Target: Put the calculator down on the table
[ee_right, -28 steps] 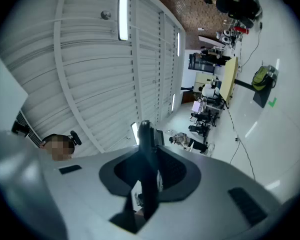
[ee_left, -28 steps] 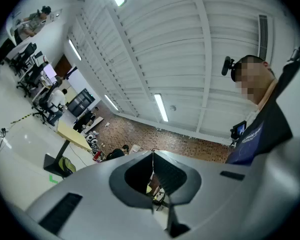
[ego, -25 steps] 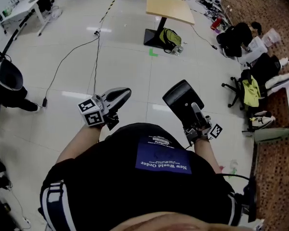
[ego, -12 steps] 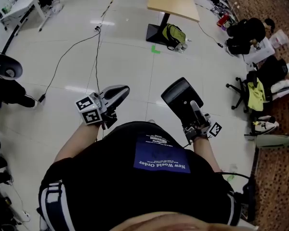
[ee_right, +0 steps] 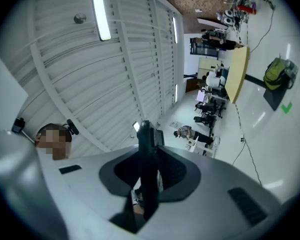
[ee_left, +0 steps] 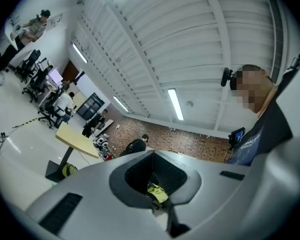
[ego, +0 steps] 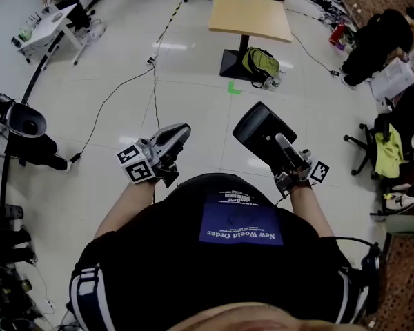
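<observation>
Calculator point(ego: 257, 129) sits pinched in the right claw point(ego: 283, 147).

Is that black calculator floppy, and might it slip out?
Probably stiff: the calculator sticks out flat beyond the right tool without drooping. It looks thin and likely light. Held only by one end, it might twist or slip if bumped.

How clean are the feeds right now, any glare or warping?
Head view: sharp, edges bowed, light glare on the floor by the table. Left gripper view: strong fisheye, dark corners. Right gripper view: same fisheye; calculator a dark edge-on silhouette.
</observation>
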